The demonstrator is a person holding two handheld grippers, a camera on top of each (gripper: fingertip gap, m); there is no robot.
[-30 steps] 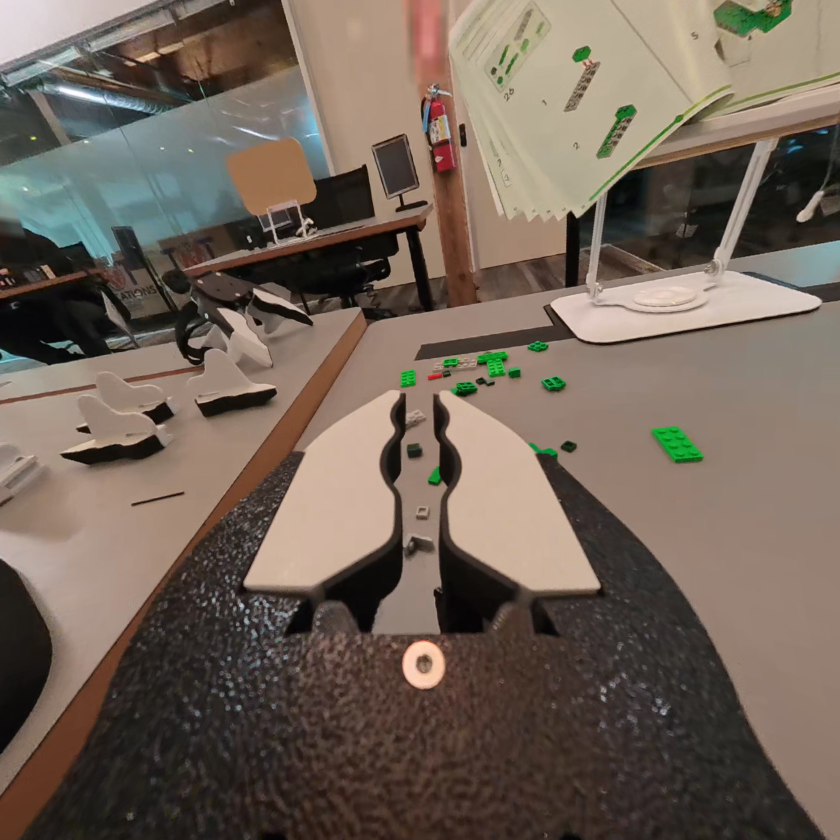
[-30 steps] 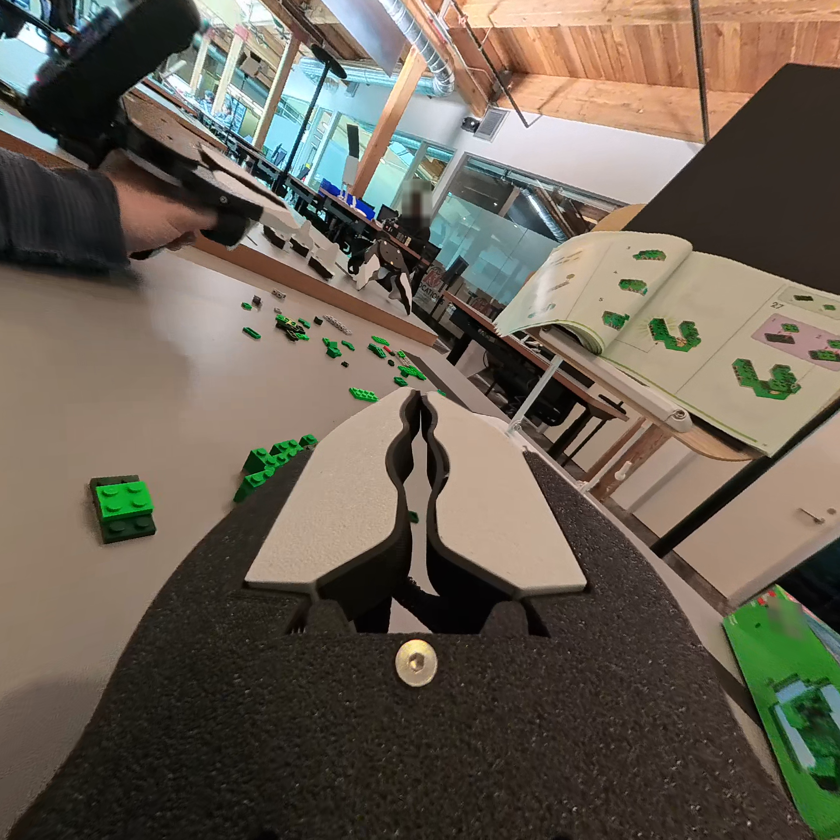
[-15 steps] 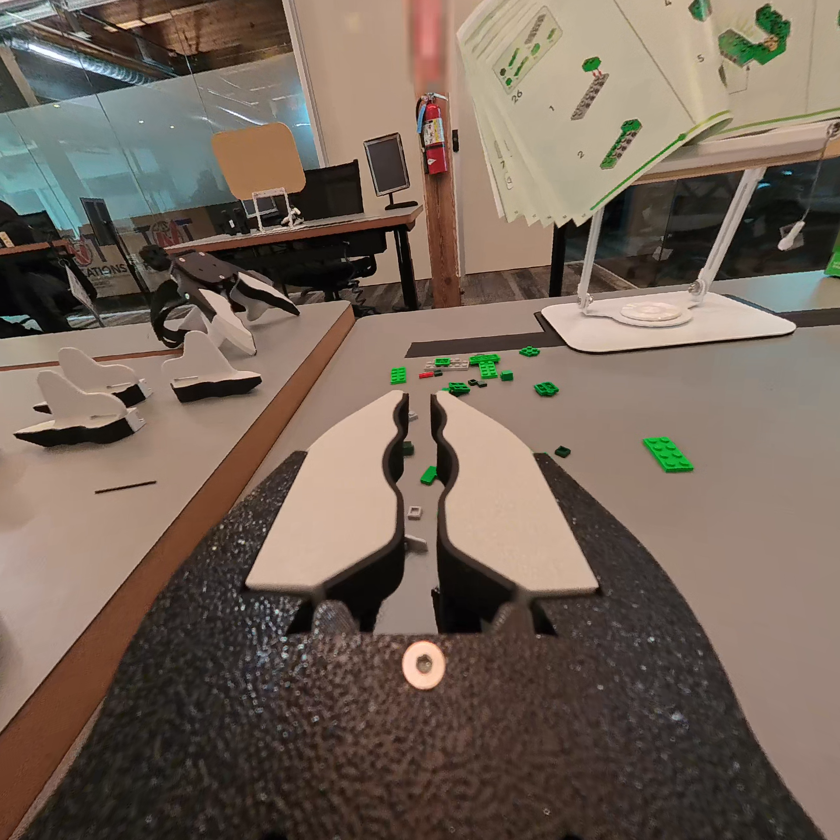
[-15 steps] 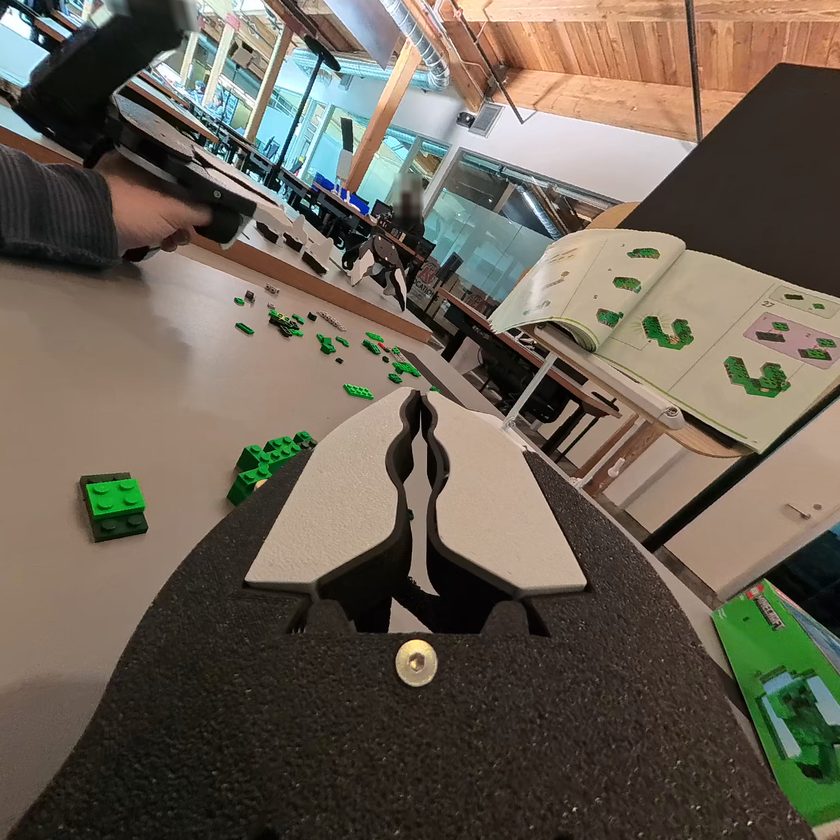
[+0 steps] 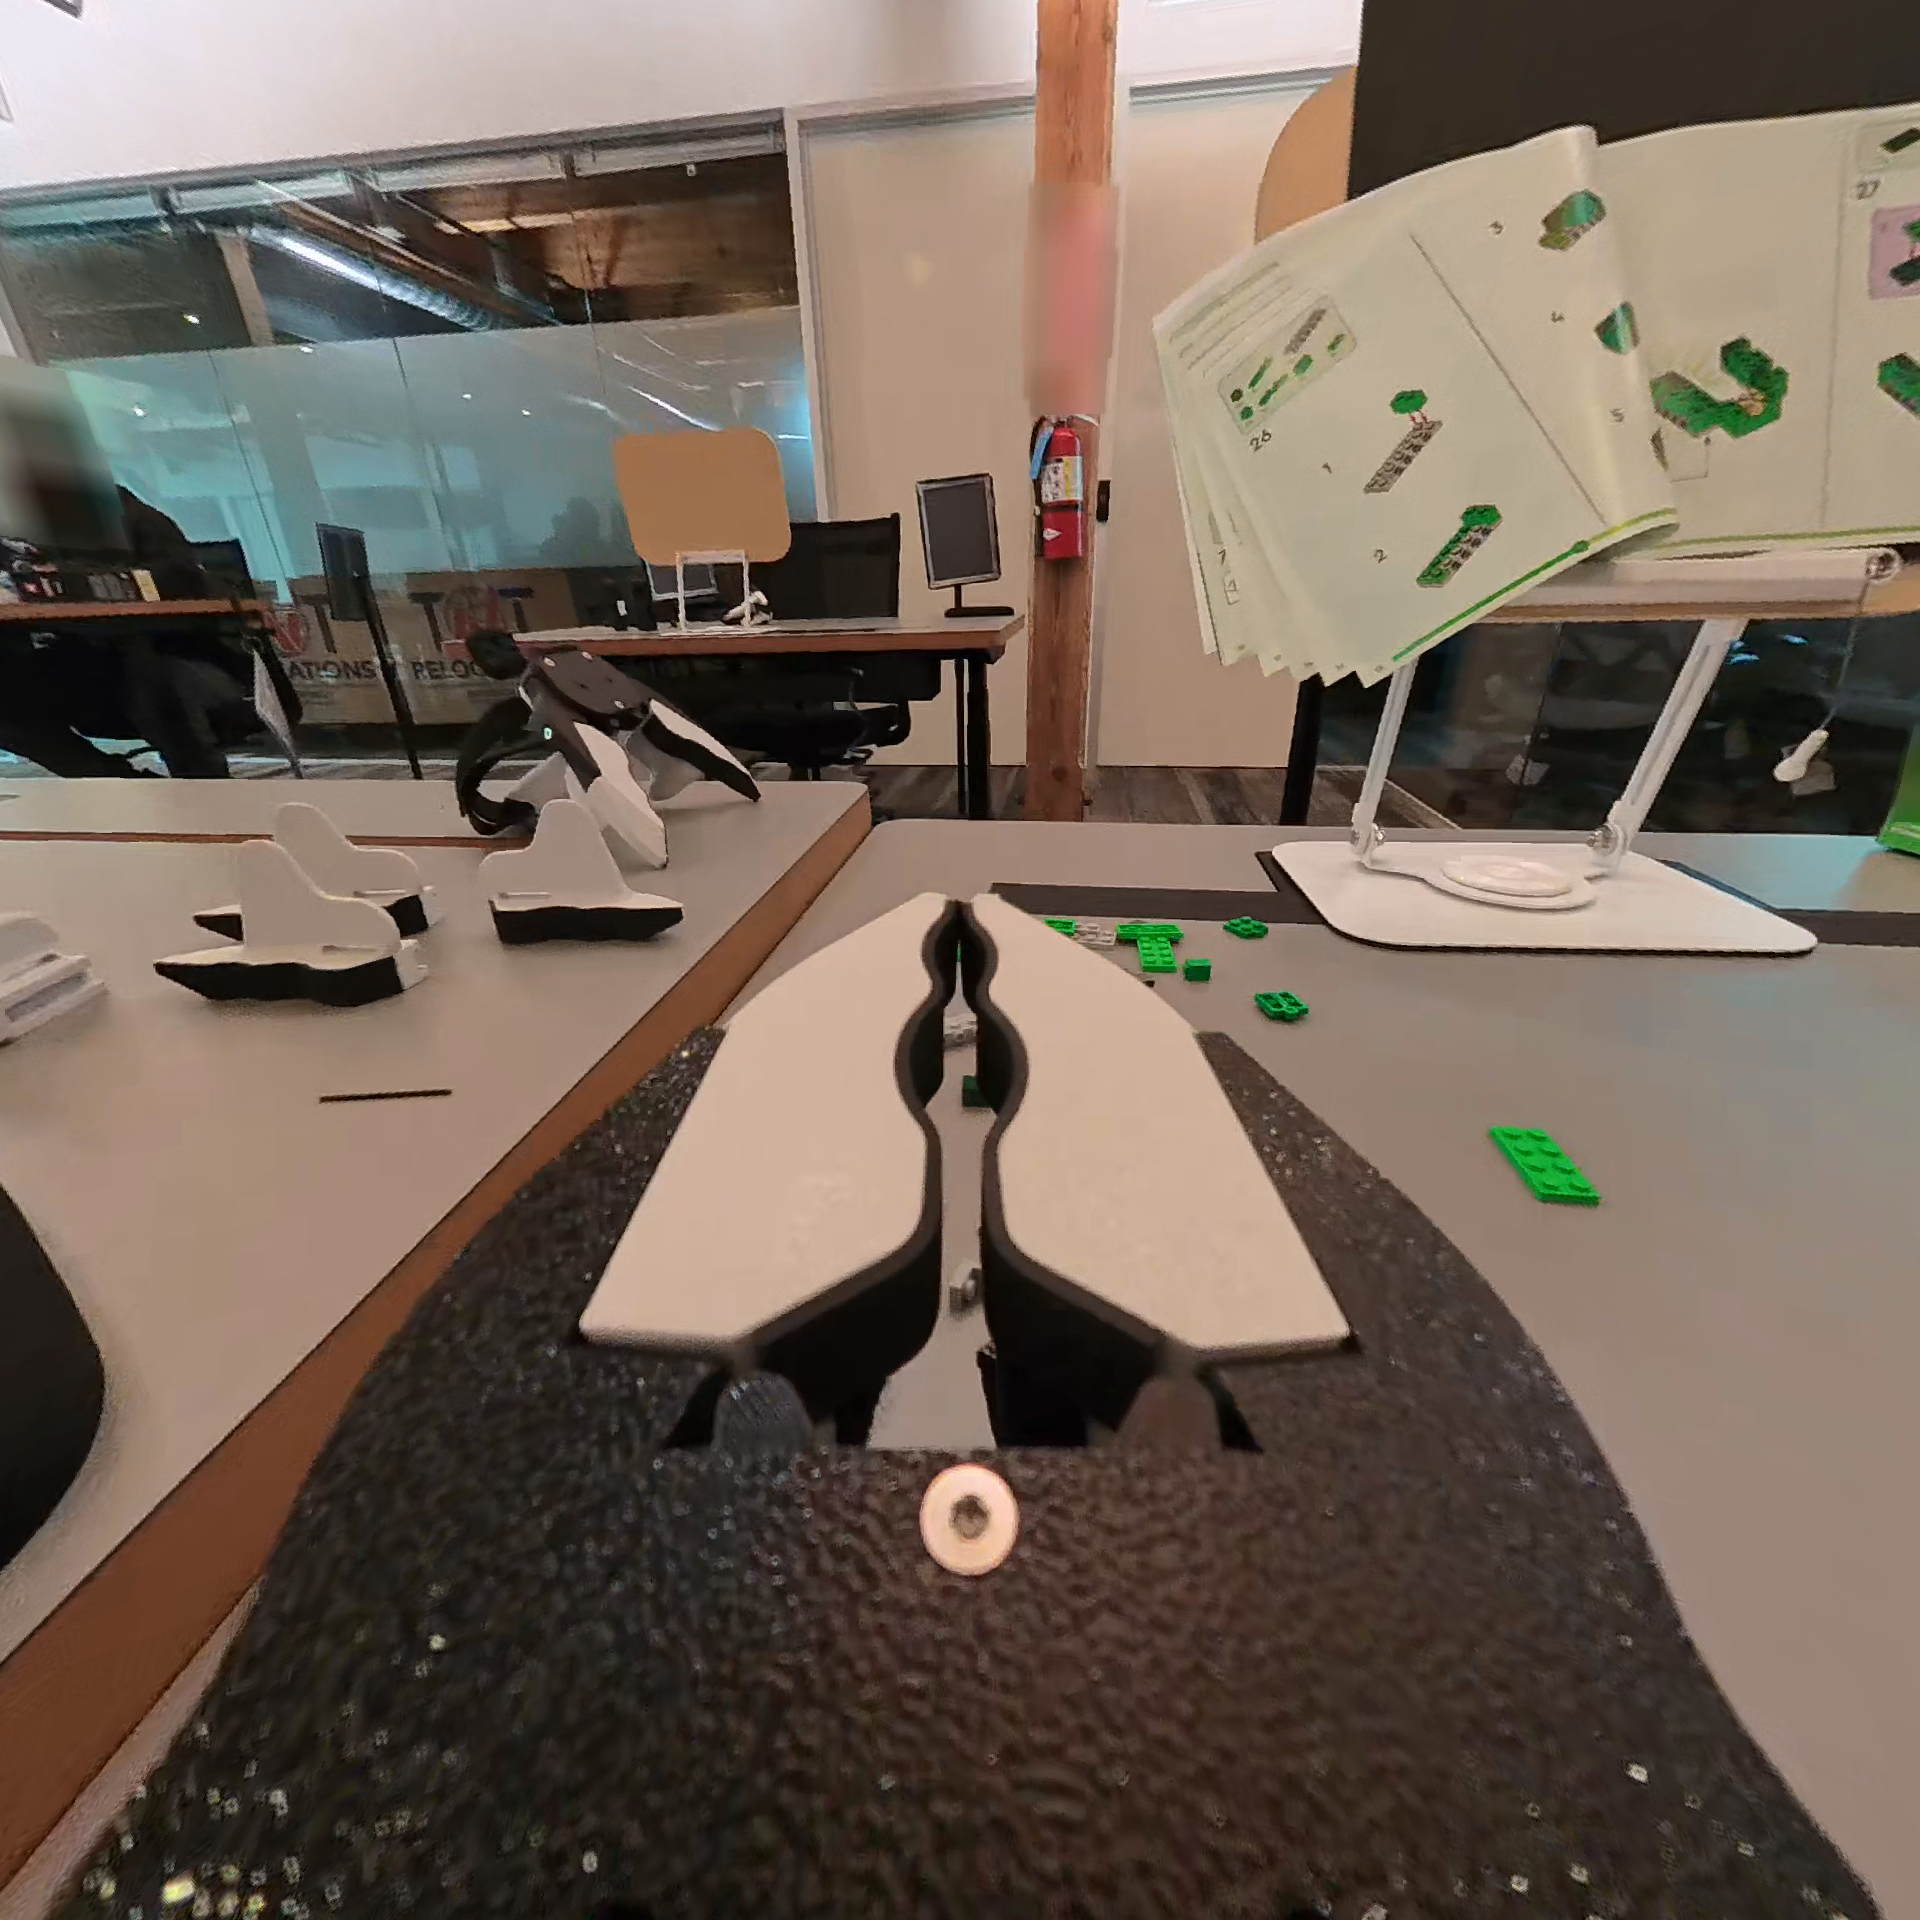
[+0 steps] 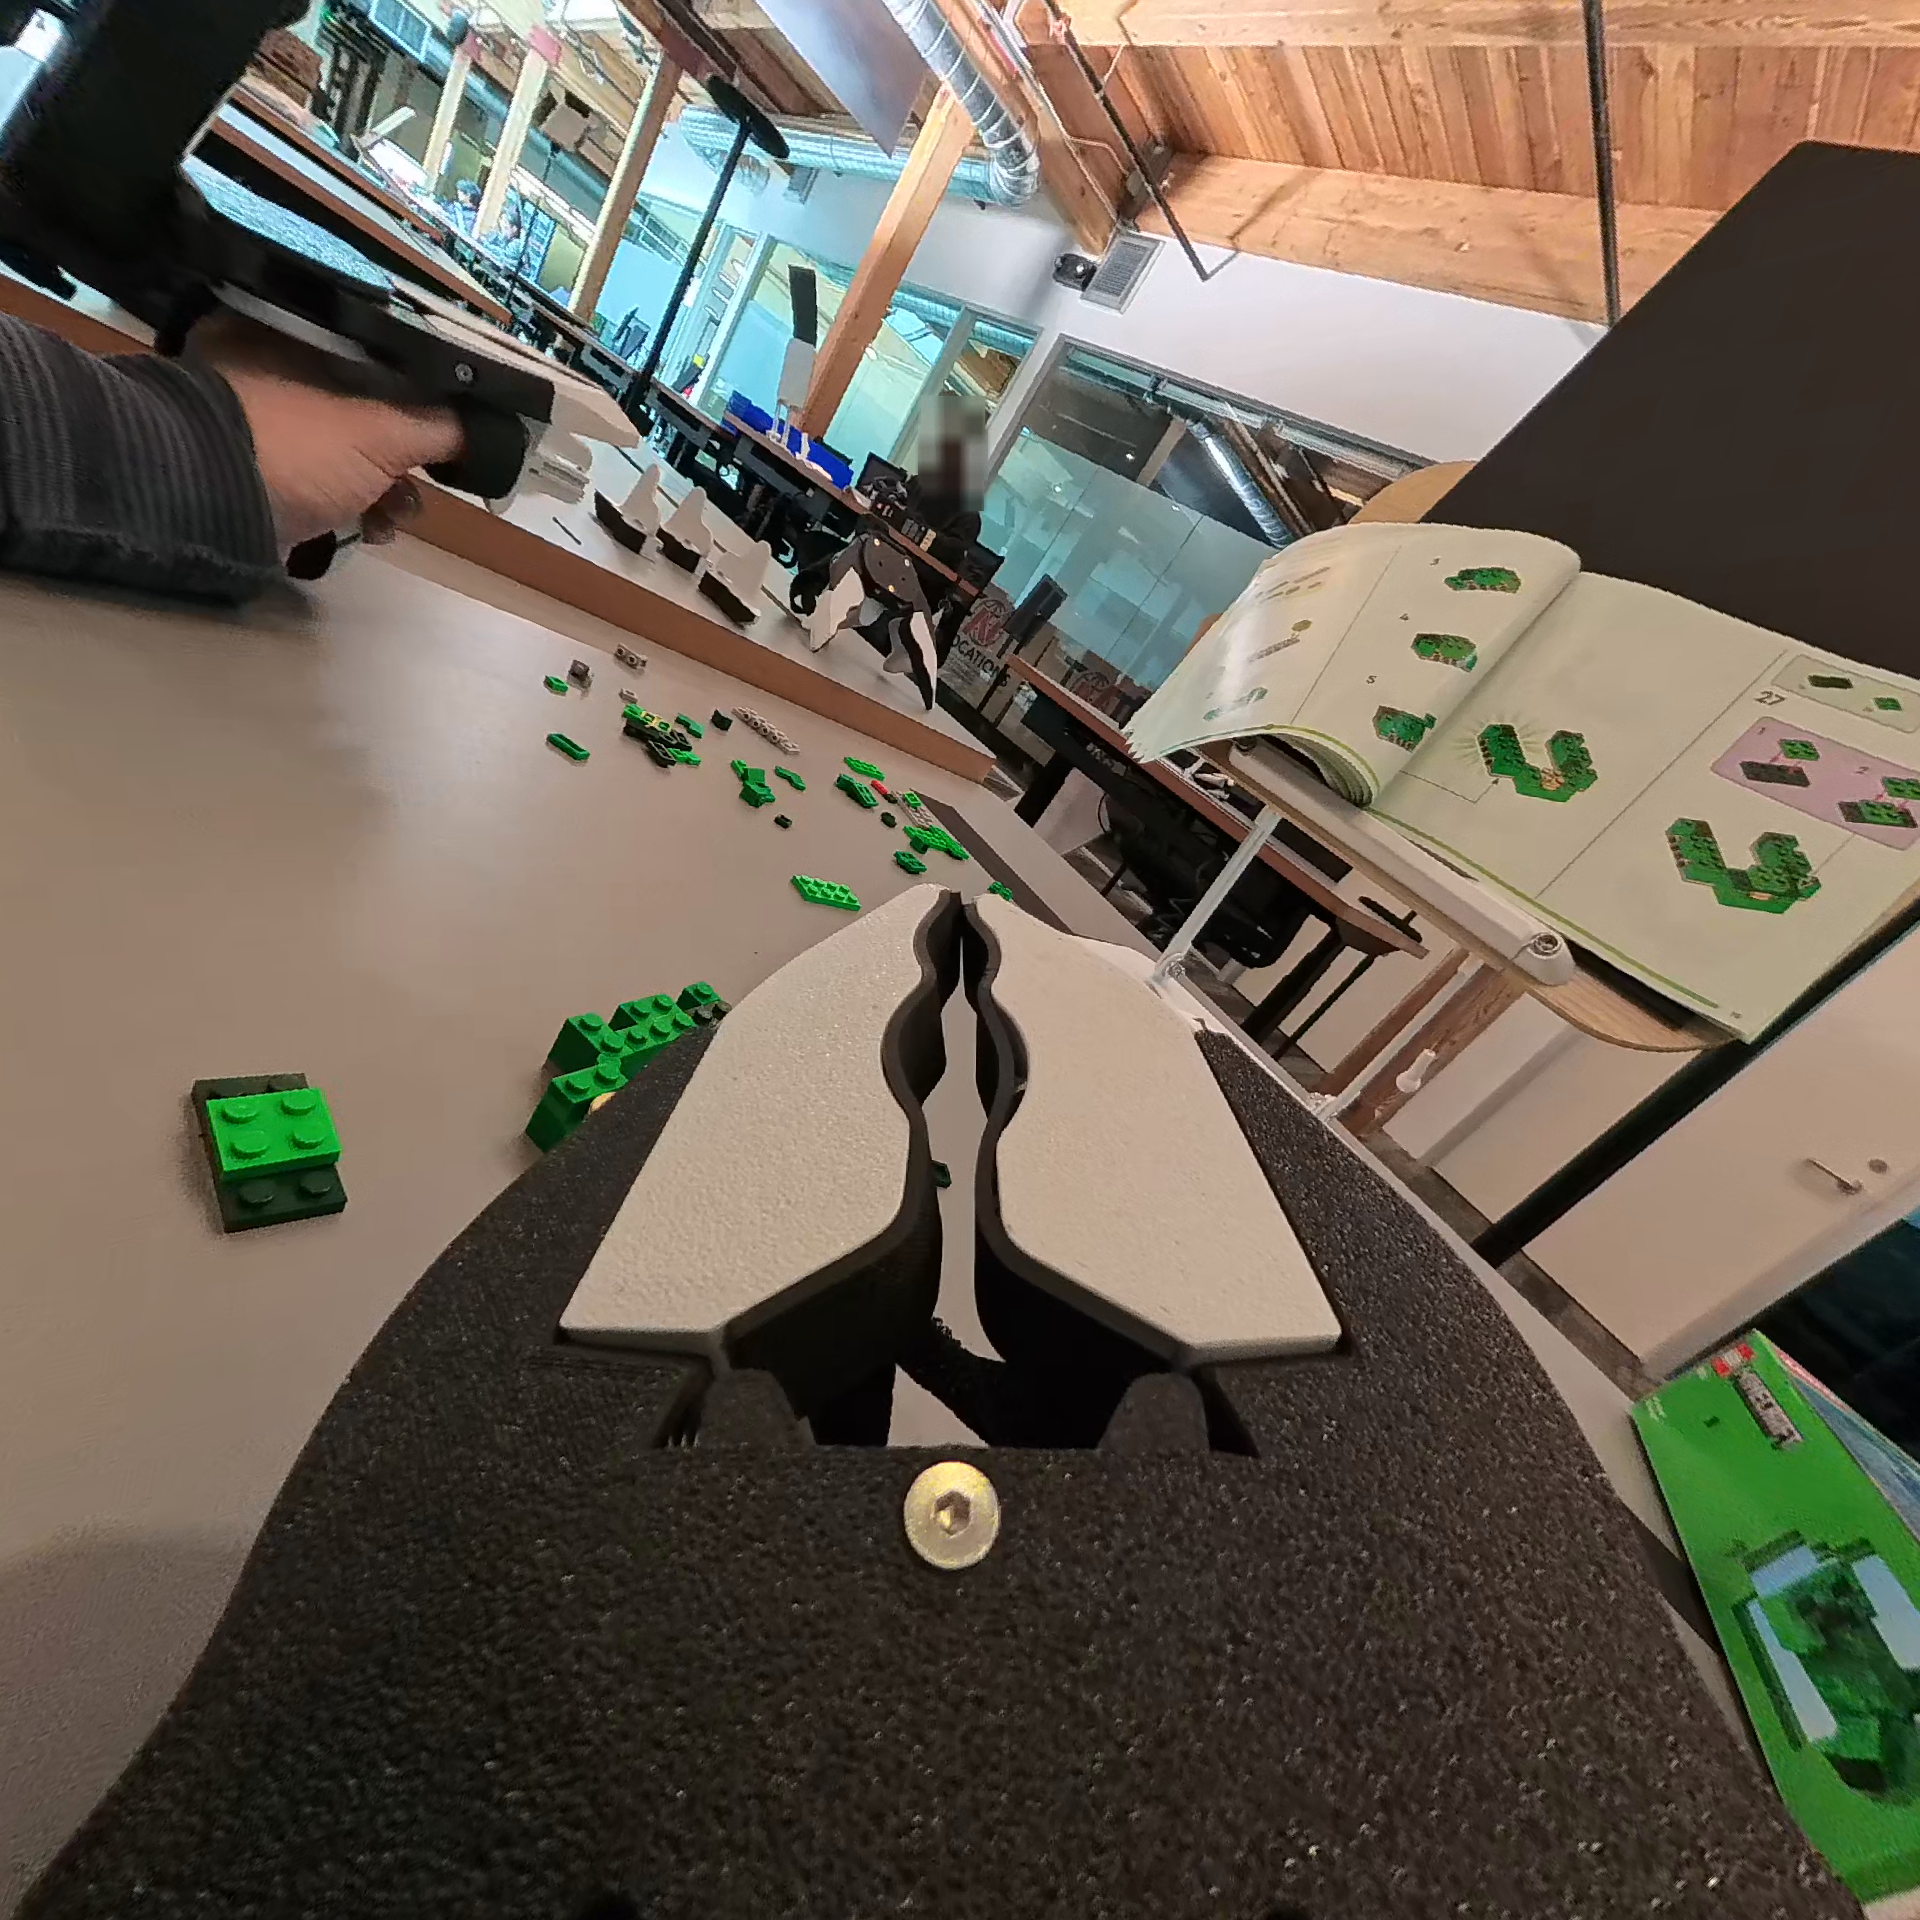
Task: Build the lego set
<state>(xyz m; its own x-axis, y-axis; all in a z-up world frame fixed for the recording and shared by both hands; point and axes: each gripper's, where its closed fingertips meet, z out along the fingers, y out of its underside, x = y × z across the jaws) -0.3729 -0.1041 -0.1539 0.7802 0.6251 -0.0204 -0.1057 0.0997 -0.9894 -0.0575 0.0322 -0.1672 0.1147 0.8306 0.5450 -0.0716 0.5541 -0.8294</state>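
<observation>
Hovering above the grey table (image 5: 1558,1351), the left gripper (image 5: 961,920) has its tips pressed together with nothing between them. In the right wrist view, the right gripper (image 6: 961,914) is likewise closed and empty. Loose green bricks (image 6: 748,779) lie scattered across the middle of that frame; a small green stack (image 6: 268,1148) sits at the left, apart from a partly built green piece (image 6: 613,1049) just beside the gripper. An open instruction booklet (image 6: 1558,748) rests on a white stand at the right. A flat green plate (image 5: 1545,1165) lies alone at the right of the left wrist view.
</observation>
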